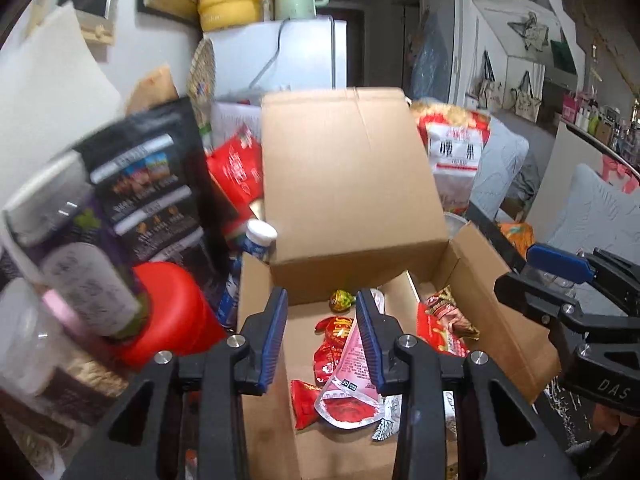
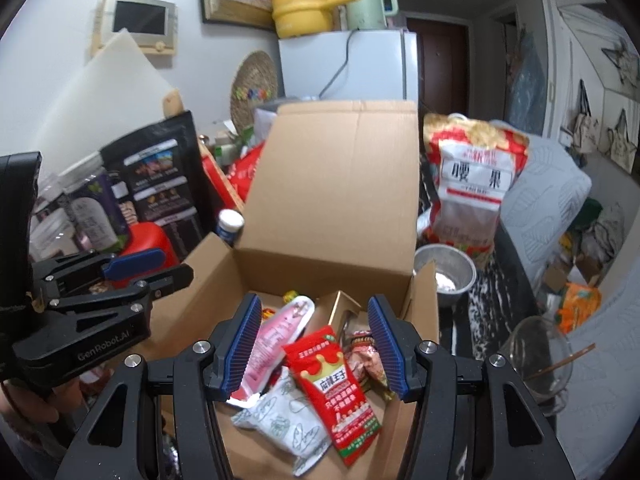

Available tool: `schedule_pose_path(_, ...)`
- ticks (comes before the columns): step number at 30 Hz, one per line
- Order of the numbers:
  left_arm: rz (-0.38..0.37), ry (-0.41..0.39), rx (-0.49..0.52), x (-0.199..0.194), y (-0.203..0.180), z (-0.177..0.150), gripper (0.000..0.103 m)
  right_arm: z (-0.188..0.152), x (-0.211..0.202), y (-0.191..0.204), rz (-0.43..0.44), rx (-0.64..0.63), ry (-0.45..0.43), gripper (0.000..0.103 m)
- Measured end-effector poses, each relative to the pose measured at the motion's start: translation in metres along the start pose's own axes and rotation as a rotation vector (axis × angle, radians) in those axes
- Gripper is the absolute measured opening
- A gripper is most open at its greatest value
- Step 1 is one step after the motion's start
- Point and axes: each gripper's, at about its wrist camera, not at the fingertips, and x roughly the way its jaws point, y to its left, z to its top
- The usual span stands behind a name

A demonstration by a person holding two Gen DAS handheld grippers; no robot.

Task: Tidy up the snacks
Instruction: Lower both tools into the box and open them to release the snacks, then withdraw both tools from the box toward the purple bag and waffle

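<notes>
An open cardboard box (image 1: 352, 184) (image 2: 332, 188) stands with its far flap upright. Inside lie several snack packets: a red pouch with a pink-white back (image 1: 352, 376), a red packet with a crown (image 2: 336, 392), a white packet (image 2: 280, 420) and a pink-white pouch (image 2: 280, 332). My left gripper (image 1: 322, 336) is open and empty above the box's left part. My right gripper (image 2: 316, 344) is open and empty above the packets. Each gripper also shows at the edge of the other's view, the left (image 2: 132, 276) and the right (image 1: 560, 276).
A black snack bag (image 1: 152, 184), jars (image 1: 92, 280) and a red tub (image 1: 172, 312) crowd the left. A large cashew bag (image 2: 476, 184), a metal bowl (image 2: 448, 272) and a glass bowl (image 2: 536, 356) stand to the right. A white fridge (image 2: 348, 64) is behind.
</notes>
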Motion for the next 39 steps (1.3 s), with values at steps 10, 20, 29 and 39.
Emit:
schedule_pose_path(10,-0.013,-0.046,-0.009,-0.049,-0.005,-0.018,0.035,-0.011,-0.048,0.021,0.009,-0.025,-0.057,0.059)
schedule_pose_path(20,-0.022,-0.029,-0.014,-0.089,-0.01,-0.055,0.035,-0.047,-0.088,0.046,0.019,-0.031,-0.052,0.062)
schedule_pose_path(29,-0.048,0.002,-0.009,-0.116,-0.011,-0.094,0.035,-0.087,-0.112,0.059,0.038,0.004,-0.019,0.063)
schedule_pose_path(39,-0.066,0.049,-0.023,-0.123,-0.012,-0.127,0.036,-0.13,-0.118,0.063,0.04,0.053,0.037,0.063)
